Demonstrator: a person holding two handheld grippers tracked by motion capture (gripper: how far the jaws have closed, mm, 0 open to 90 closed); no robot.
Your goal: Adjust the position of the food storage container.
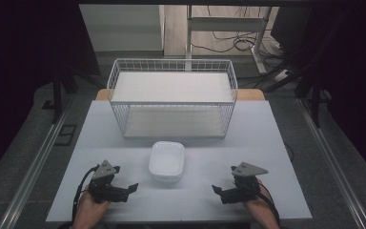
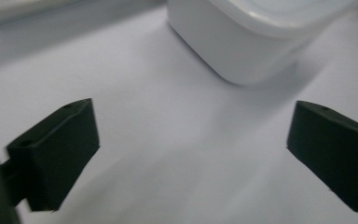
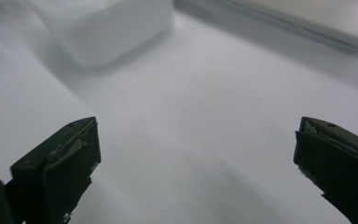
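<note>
Both grippers rest low over the near part of the white table [image 1: 124, 138], 1 in each of the person's hands, and each has its 2 black jaws spread wide apart with nothing between them. Left gripper [image 1: 132, 187] points toward the middle of the table; in the left gripper view [image 2: 191, 154] its jaws frame bare tabletop, and the white rectangular container [image 2: 247, 42] sits ahead of it and a little to the right of the jaws, close but not touching. Right gripper [image 1: 215, 189] faces inward from the other side; in the right gripper view [image 3: 193, 163] the same container [image 3: 107, 32] appears blurred, ahead and to the left of its jaws, also apart from them. From the high view, the container [image 1: 167, 161] stands upright and open-topped between the 2 grippers, slightly farther from the person than either. Beyond the container, farther from both grippers, stands a white wire basket rack [image 1: 171, 67] with 2 flat shelves.
</note>
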